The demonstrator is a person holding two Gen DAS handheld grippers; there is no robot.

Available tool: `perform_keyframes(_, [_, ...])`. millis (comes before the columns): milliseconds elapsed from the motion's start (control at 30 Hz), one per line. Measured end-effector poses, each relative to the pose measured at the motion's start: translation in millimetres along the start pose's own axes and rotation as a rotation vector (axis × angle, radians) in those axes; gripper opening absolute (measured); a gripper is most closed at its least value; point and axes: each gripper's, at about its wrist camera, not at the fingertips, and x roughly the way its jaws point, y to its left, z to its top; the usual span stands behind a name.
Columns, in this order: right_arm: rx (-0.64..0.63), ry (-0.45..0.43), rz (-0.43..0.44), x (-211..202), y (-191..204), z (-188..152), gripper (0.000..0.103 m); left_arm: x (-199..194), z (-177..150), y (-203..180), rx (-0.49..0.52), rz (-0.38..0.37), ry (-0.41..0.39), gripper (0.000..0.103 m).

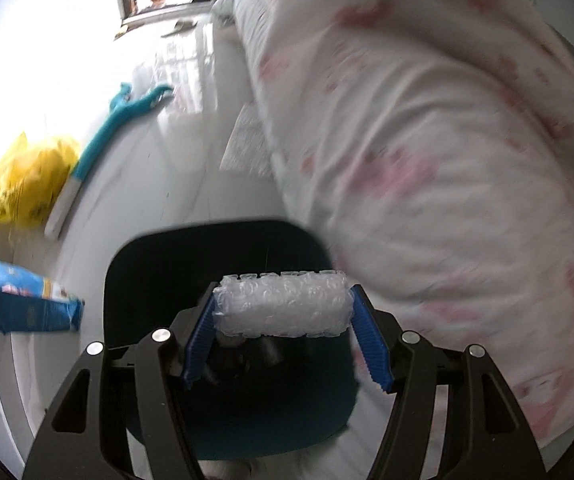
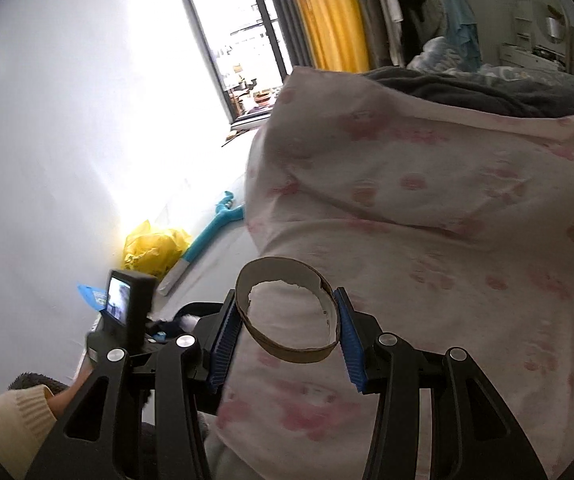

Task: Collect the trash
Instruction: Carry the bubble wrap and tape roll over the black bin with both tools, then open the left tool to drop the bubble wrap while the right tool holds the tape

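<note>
above the dark bin [image 1: 215, 264], the left gripper [image 1: 283, 308] pinches a roll of bubble wrap [image 1: 281, 304] across its ends, blue fingers [image 1: 199, 336] pressing on both sides, roll hanging over the bin opening. bin stands on the pale floor [image 1: 175, 184] right beside the pink-print duvet [image 1: 427, 160], which hangs off the bed. away from the bin along the floor: a blue box [image 1: 23, 300] just beside it at the left, then a yellow plastic bag [image 1: 31, 180] by the wall, and a teal-and-white long-handled tool [image 1: 99, 148] lying next to the bag. right gripper [image 2: 287, 316] is held over the duvet [image 2: 427, 220], fingers [image 2: 351, 344] closed on a brown cardboard ring [image 2: 287, 312], squeezing it at opposite sides so it looks oval. in the right wrist view the yellow bag [image 2: 151, 248] and teal tool [image 2: 207, 236] sit beyond the duvet edge, near the white wall. a cream sleeve [image 2: 11, 424] shows at the lower left, with the other gripper's camera screen [image 2: 121, 304] above it. frames blurry.
</note>
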Motion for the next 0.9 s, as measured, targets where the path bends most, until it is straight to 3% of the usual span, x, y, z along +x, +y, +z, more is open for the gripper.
perform_keyframes(233, [-0.052, 0.045, 0.040, 29.3, 38.3, -1.1, 0.048, 8.5, -10.5, 27.4, -0.066, -0.011, 0.057, 0.069])
perform_keyframes(467, [-0.094, 0.099, 0.066, 64.5, 62.1, -3.0, 0.048, 2.7, -19.6, 52.5, -0.062, 0.038, 0.068, 0.079])
perform_keyframes(633, [-0.087, 0.136, 0.090, 89.2, 73.1, -4.0, 0.048, -23.8, -16.4, 72.0, -0.108, -0.002, 0.000, 0.086])
perform_keyframes(900, [-0.126, 0.220, 0.079, 139.0, 104.6, -15.0, 0.048, -102.5, -6.2, 77.2, -0.061, -0.012, -0.221, 0.092])
